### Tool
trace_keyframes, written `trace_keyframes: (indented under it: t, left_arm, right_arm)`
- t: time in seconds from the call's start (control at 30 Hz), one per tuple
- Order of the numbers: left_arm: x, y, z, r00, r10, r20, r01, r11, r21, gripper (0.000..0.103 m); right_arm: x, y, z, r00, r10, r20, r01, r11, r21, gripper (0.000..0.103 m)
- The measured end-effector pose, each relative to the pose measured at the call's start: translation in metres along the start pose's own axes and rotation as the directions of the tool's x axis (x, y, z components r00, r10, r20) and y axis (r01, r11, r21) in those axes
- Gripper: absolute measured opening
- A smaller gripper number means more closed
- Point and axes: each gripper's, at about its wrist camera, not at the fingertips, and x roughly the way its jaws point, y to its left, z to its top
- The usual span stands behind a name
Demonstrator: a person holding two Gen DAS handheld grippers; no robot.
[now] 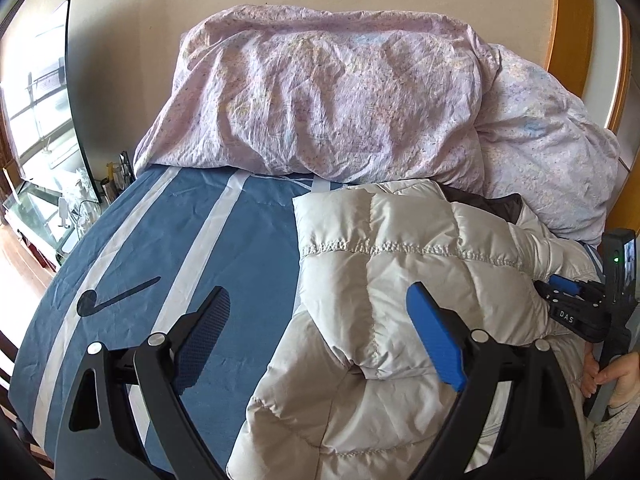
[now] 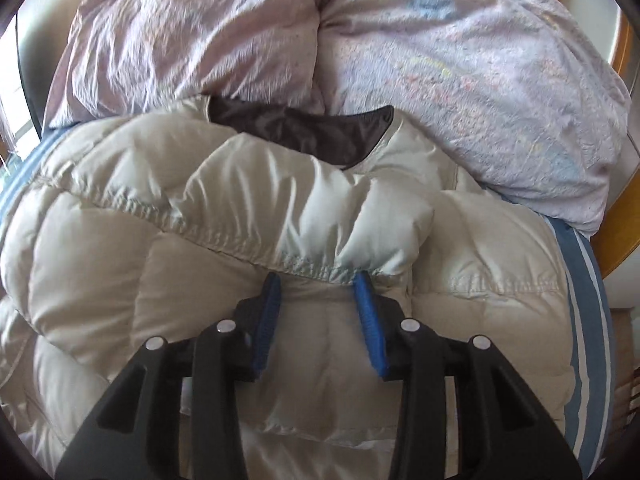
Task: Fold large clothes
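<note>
Jacket (image 1: 400,280) lengthwise, collar toward bedding (image 1: 340,100); left tongs (image 1: 320,328) wide, empty; right tongs (image 2: 316,280) part-open, seemingly gripping nothing.

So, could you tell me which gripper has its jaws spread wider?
The left gripper: its jaws gape wide over the white puffer jacket, while the right gripper stands narrower.

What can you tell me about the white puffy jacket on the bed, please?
The jacket is an off-white quilted down jacket of slightly shiny fabric, with stitched seams between puffy panels and a dark brown lining showing at the collar. It lies partly folded on the blue striped bedsheet, its top against the crumpled pink duvet. The right gripper has its fingers at a gathered seam, apart and not pinching. The left gripper hovers open over its edge.
</note>
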Motion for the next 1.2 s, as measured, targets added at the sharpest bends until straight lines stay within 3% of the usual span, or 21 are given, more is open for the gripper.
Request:
trace_keyframes:
  t: [0.2, 0.27, 0.3, 0.33, 0.37, 0.43, 0.53, 0.7, 0.8, 0.93, 1.1, 1.17, 1.2]
  left_arm:
    - [-0.003, 0.012, -0.009, 1.0, -0.018, -0.013, 0.018, 1.0, 0.003, 0.091]
    - [-0.007, 0.022, -0.015, 0.999, -0.031, -0.037, 0.031, 0.999, 0.009, 0.091]
    - [-0.011, 0.03, -0.019, 0.998, -0.05, -0.049, 0.05, 0.999, 0.006, 0.091]
    - [-0.015, 0.038, -0.024, 0.996, -0.074, -0.057, 0.074, 0.997, -0.001, 0.091]
    - [-0.019, 0.048, -0.029, 0.992, -0.103, -0.069, 0.102, 0.995, -0.013, 0.091]
    - [-0.027, 0.069, -0.042, 0.981, -0.165, -0.101, 0.161, 0.986, -0.045, 0.091]
    - [-0.038, 0.095, -0.066, 0.956, -0.247, -0.158, 0.235, 0.967, -0.094, 0.091]
    - [-0.046, 0.114, -0.106, 0.907, -0.356, -0.224, 0.323, 0.931, -0.173, 0.091]
    - [-0.047, 0.115, -0.122, 0.886, -0.393, -0.247, 0.348, 0.914, -0.209, 0.091]
    - [-0.05, 0.109, -0.137, 0.849, -0.468, -0.245, 0.411, 0.877, -0.251, 0.09]
    - [-0.052, 0.094, -0.151, 0.827, -0.495, -0.265, 0.437, 0.864, -0.25, 0.084]
    - [-0.055, 0.093, -0.153, 0.822, -0.509, -0.257, 0.448, 0.855, -0.26, 0.082]
    - [-0.056, 0.093, -0.156, 0.815, -0.519, -0.256, 0.456, 0.849, -0.268, 0.079]
  right_arm:
    - [0.014, 0.002, -0.002, 1.0, -0.001, -0.016, 0.001, 1.0, -0.018, 0.04]
    - [0.005, -0.012, 0.0, 0.996, 0.081, -0.037, -0.079, 0.996, 0.038, 0.041]
    - [-0.007, -0.028, -0.003, 0.984, 0.173, -0.034, -0.17, 0.981, 0.089, 0.042]
    - [-0.019, -0.044, -0.007, 0.97, 0.24, -0.021, -0.236, 0.962, 0.136, 0.047]
    - [-0.032, -0.061, -0.014, 0.957, 0.289, -0.006, -0.283, 0.942, 0.178, 0.063]
    - [-0.059, -0.101, -0.033, 0.936, 0.349, 0.035, -0.346, 0.904, 0.252, 0.081]
    - [-0.097, -0.165, -0.079, 0.924, 0.379, 0.048, -0.372, 0.864, 0.34, 0.085]
    - [-0.125, -0.24, -0.17, 0.917, 0.398, 0.004, -0.346, 0.792, 0.503, 0.086]
    - [-0.133, -0.261, -0.218, 0.886, 0.464, 0.01, -0.382, 0.716, 0.584, 0.086]
    - [-0.134, -0.262, -0.246, 0.848, 0.528, 0.04, -0.441, 0.662, 0.607, 0.086]
    - [-0.126, -0.25, -0.255, 0.828, 0.561, 0.006, -0.454, 0.664, 0.594, 0.081]
    - [-0.126, -0.244, -0.258, 0.808, 0.589, 0.0, -0.48, 0.657, 0.582, 0.078]
    - [-0.128, -0.241, -0.258, 0.813, 0.582, -0.004, -0.477, 0.671, 0.567, 0.077]
